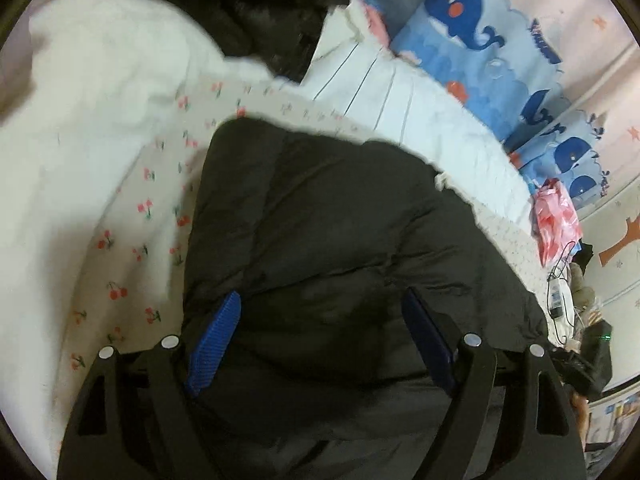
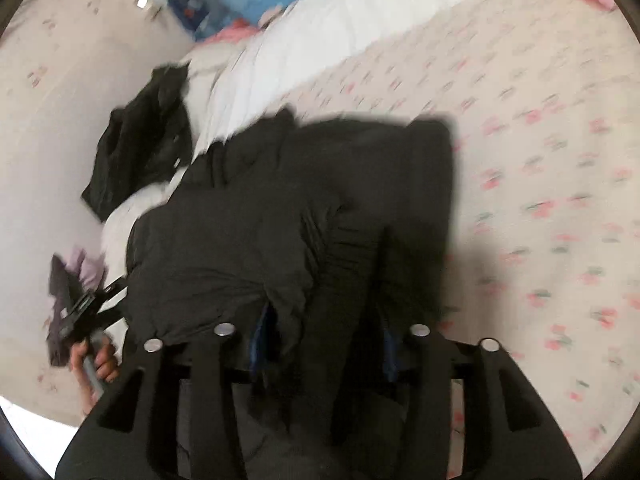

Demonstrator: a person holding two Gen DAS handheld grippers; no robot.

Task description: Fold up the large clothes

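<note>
A bed fills the room, spread with a cherry-print sheet (image 1: 132, 216) that runs pale and dotted with small red fruit under everything. Along its far side lies a white quilt (image 1: 400, 96) with thin dark lines, and beyond that a blue whale-print cover (image 1: 472, 20) is bunched against the pink wall. At the far right end of the bed a pink plastic bag (image 1: 556, 220) sits near a tangle of cables. To the left, a heap of white fleecy fabric (image 1: 100, 80) rises over the sheet, with a second dark garment (image 1: 272, 20) lying at its far edge.

The black puffer jacket (image 1: 320, 240) lies in the middle of the bed on the cherry sheet, quilted and partly doubled over, its far edge reaching almost to the white quilt.

The left gripper (image 1: 320, 320) hangs just above the near part of the jacket with its blue-padded fingers (image 1: 218, 336) spread wide; nothing is caught between them. In the right wrist view the picture is blurred. The right gripper (image 2: 324, 344) is over the jacket's near edge, and a thick fold of black jacket fabric bunches up between its fingers and hides most of the pads, so I cannot tell whether it is pinching the cloth or merely pushed into it. At the left edge of that view a hand (image 2: 96, 360) holds the other gripper's handle.
</note>
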